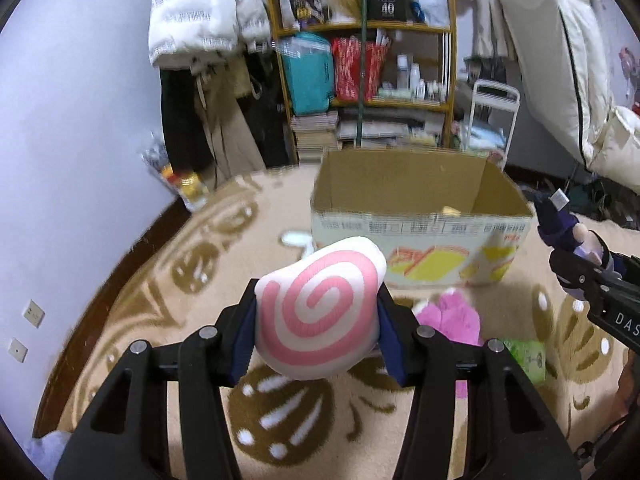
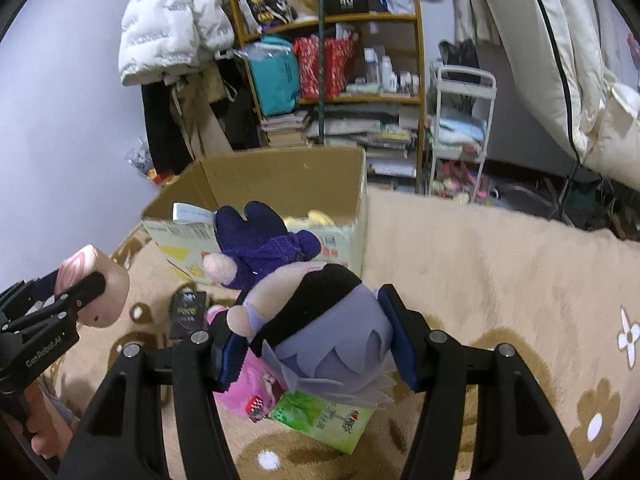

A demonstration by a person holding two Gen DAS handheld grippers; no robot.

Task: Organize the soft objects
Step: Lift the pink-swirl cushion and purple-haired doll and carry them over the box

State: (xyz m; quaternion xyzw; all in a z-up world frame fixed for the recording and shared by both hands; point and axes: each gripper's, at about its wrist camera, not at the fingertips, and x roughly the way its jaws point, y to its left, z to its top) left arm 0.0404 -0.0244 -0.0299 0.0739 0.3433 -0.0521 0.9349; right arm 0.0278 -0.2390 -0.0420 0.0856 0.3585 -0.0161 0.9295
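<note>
Left gripper (image 1: 318, 332): jaws clamped on the swirl cushion (image 1: 320, 312), white with a pink spiral, blue pads pressing in from both sides. The cushion is held off the rug (image 1: 160, 288), in front of the box (image 1: 420, 240). In the right wrist view the same cushion shows at the far left edge, pinched in the left gripper.

Right gripper (image 2: 312, 340): jaws gripping the doll (image 2: 320, 320) by its head (grey-lilac hair, black band across the face), with the pads against either side. The doll's dark purple body points away from the camera toward the box, and it hangs clear of the rug.

The box is open-topped cardboard, standing on the rug; something yellow lies inside it, too blurred to identify.

On the rug below the grippers: a pink plush (image 1: 452, 316), a green packet (image 2: 324, 420) just beside it, and a small black packet (image 2: 188, 312) near the box.

Behind the box stands a shelf (image 1: 368, 60) crowded with bags and bottles. A white jacket (image 1: 200, 12) hangs to its left.
</note>
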